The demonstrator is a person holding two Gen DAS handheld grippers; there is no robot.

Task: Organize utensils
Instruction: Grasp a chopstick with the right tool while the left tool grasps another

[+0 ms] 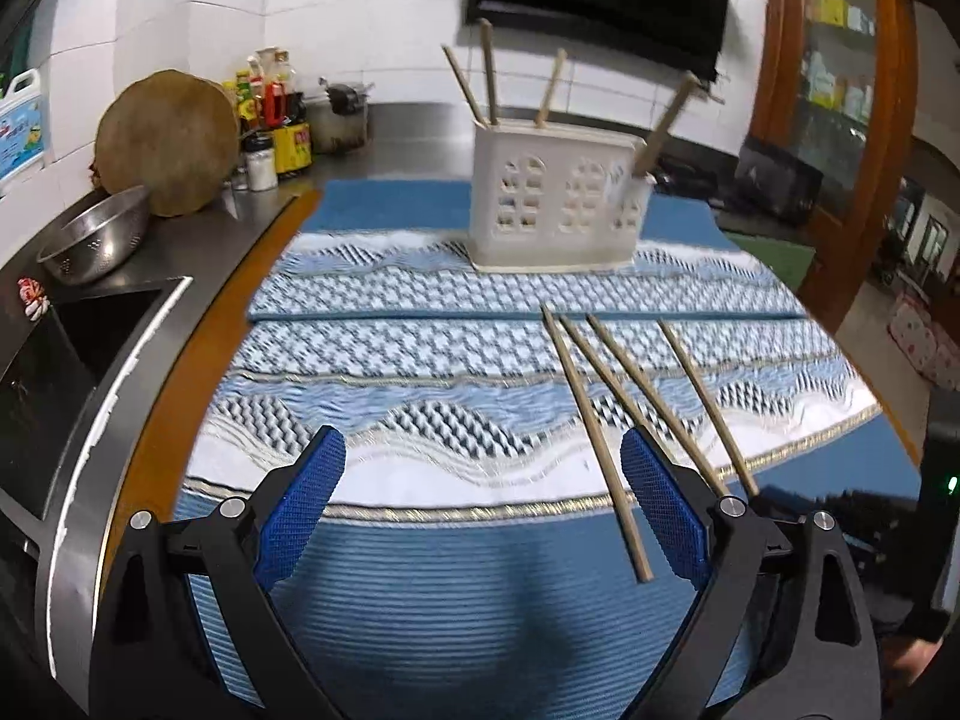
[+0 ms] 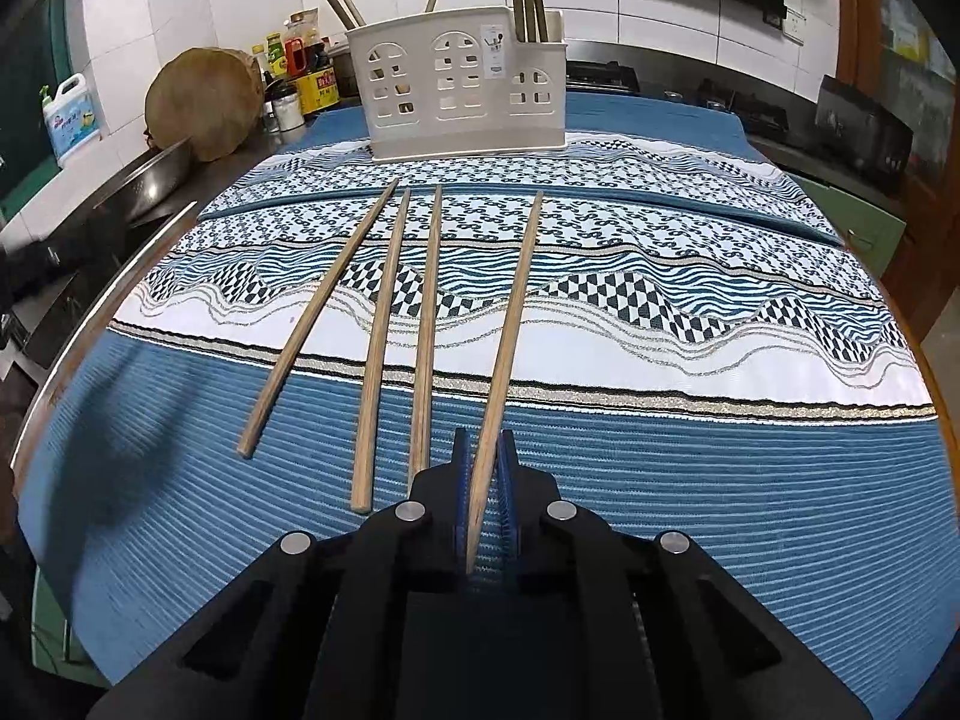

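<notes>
Right wrist view: our right gripper (image 2: 485,468) fingers pinch the rightmost chopstick (image 2: 510,330) by its near end; it points lengthwise toward the utensil holder (image 2: 462,90). Our left gripper (image 1: 483,498) gapes empty.

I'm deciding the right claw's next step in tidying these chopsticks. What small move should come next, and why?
Probably lift the right claw a little. It is shut on the rightmost chopstick near its close end, and that chopstick still appears to lie along the mat. Three others lie beside it. The holder stands farther back, so the stick must clear the mat first.
</notes>
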